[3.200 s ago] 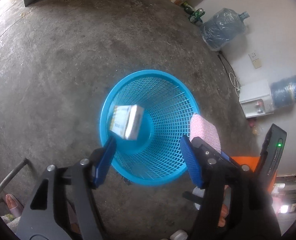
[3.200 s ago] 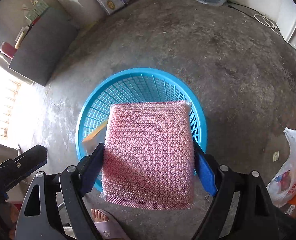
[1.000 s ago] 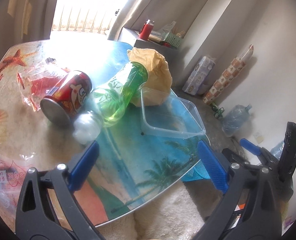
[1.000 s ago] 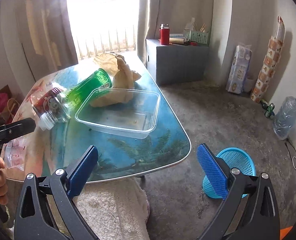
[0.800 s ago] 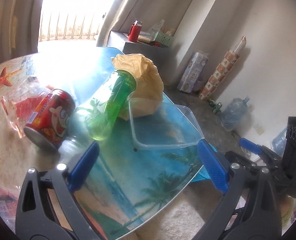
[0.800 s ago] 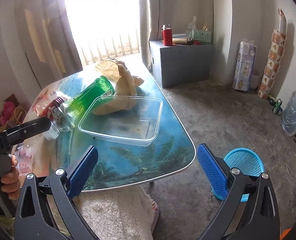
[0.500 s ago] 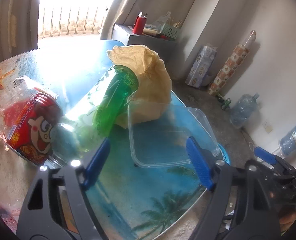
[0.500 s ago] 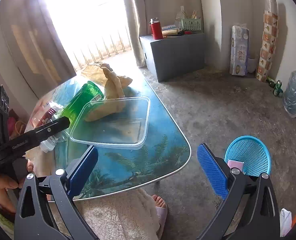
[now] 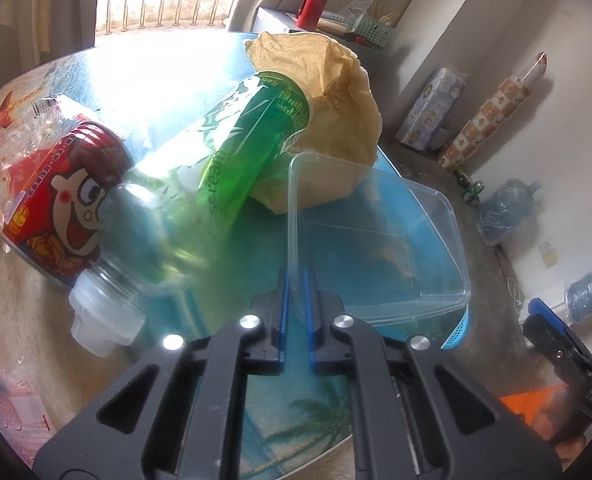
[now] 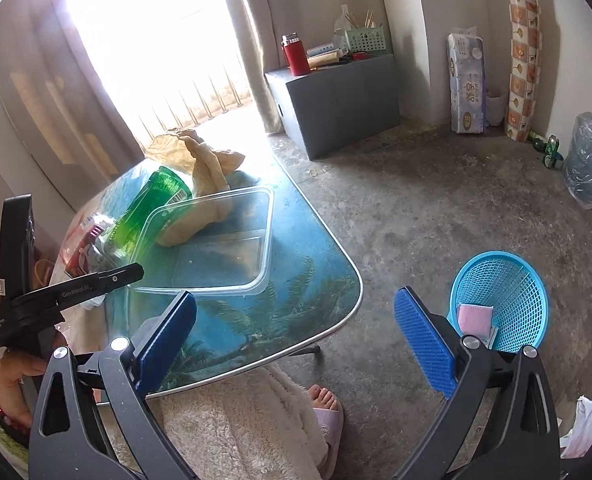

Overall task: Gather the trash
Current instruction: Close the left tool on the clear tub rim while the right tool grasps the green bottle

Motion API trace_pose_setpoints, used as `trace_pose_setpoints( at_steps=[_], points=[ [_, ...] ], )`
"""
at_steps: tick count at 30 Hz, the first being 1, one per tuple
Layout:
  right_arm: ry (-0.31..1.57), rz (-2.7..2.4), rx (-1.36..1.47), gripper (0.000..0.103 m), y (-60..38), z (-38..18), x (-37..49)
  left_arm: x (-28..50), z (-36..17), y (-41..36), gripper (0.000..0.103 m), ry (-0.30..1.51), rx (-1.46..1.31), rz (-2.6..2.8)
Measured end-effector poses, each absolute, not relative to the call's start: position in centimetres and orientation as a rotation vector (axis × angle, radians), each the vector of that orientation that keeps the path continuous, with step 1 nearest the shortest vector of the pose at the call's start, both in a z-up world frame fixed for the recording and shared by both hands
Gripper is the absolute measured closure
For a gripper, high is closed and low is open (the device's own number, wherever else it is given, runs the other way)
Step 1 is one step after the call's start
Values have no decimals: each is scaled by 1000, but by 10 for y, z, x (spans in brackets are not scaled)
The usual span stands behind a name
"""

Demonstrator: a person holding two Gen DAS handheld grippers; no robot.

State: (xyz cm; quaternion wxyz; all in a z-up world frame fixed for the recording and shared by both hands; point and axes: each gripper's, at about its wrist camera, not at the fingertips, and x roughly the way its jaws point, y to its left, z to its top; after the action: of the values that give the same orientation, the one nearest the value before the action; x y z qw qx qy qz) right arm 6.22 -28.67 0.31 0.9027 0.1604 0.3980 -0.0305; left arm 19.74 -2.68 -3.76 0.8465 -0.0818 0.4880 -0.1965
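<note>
Red snack can (image 9: 62,204): lies on its side at the far left of the table, on a clear wrapper, touching the bottle's neck end; not collected.
Green plastic bottle (image 9: 232,164): lies on its side just right of the can, white cap (image 9: 102,316) toward the camera, base against the paper bag; still on the table.
Brown paper bag (image 9: 328,92): crumpled, behind the bottle and the container, touching both; still on the table.
Left gripper (image 9: 295,318): jaws drawn narrow, pinching the near corner wall of the clear plastic container (image 9: 376,240) between the blue pads; the right wrist view shows the same grip from the side.
Clear plastic container: empty apart from a few specks, open side up, near the table's right edge; whether it is lifted off the glass I cannot tell.
Table (image 10: 296,312): glass top with a beach print, four pieces of trash still on it.
Right gripper (image 10: 296,332): jaws spread wide, holding nothing, hovering over the table's near edge.
Blue mesh basket (image 10: 500,300): on the concrete floor to the right, well apart from the table; a pink scouring pad (image 10: 474,318) and a small box already lie inside.
Progress: I judge it roughly a third done; the container looks next for the basket, then bottle, can, wrapper and bag.
</note>
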Motion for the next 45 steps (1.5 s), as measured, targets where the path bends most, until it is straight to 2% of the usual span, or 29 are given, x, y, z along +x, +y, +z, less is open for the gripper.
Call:
trace_pose_setpoints(
  at_steps=[10, 11, 12, 13, 17, 21, 24, 26, 36, 40, 45],
  points=[
    [846, -18, 375, 7, -284, -10, 67, 141, -40, 30, 96, 1119, -244, -352],
    [848, -10, 380, 7, -282, -11, 67, 139, -39, 34, 90, 1116, -252, -349],
    [849, -2, 384, 7, -281, -11, 68, 137, -37, 36, 77, 1105, -256, -345],
    [848, 4, 387, 8, -279, -11, 69, 137, -34, 38, 72, 1091, -253, -340],
    [834, 19, 393, 9, -276, -6, 67, 148, -30, 27, 69, 1081, -216, -356],
    [819, 5, 397, 10, -278, -1, 58, 163, -39, 15, 74, 1088, -157, -362],
    [817, -4, 407, 13, -283, 3, 51, 168, -46, 8, 94, 1089, -138, -374],
    [809, -1, 408, 14, -285, 6, 47, 168, -51, 8, 99, 1094, -153, -392],
    [831, 312, 503, 14, -257, 33, 95, 137, -49, 32, 100, 1063, -129, -330],
    [940, 453, 529, 14, -216, 33, 145, 127, -50, 43, 100, 1049, -153, -309],
    [1108, 484, 662, 14, -182, 5, 213, 119, -51, 55, 100, 1030, -179, -295]
  ],
)
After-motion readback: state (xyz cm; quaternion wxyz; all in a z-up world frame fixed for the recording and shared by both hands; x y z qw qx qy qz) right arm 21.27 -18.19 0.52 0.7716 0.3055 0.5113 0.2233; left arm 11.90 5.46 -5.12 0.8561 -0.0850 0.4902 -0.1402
